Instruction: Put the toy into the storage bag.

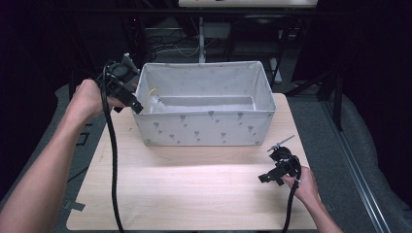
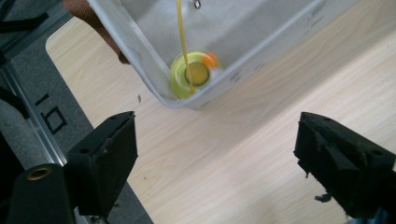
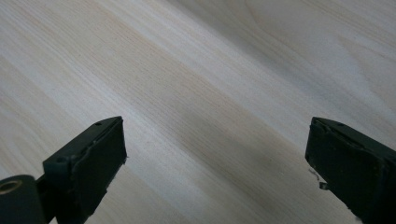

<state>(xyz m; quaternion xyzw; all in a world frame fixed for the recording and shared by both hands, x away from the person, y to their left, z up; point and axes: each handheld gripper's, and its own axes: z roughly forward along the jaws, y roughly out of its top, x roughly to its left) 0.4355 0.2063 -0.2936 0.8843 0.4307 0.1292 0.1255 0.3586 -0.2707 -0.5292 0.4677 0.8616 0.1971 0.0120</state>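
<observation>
Left tool (image 2: 215, 154) held above the fabric bin's (image 1: 204, 127) left corner, jaws wide, nothing between. Yellow-green toy (image 2: 191, 74) seen inside that corner. Right tool (image 3: 215, 163) wide over worktop (image 1: 194, 194).

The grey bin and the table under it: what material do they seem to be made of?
The bin looks like soft fabric, matt pale grey with a small printed pattern; its rim and walls sag slightly, which suggests cloth over thin stiffening. The table looks like light wood or a wood-look laminate: pale grain lines and a smooth, slightly shiny surface. Which one, I cannot tell.
</observation>
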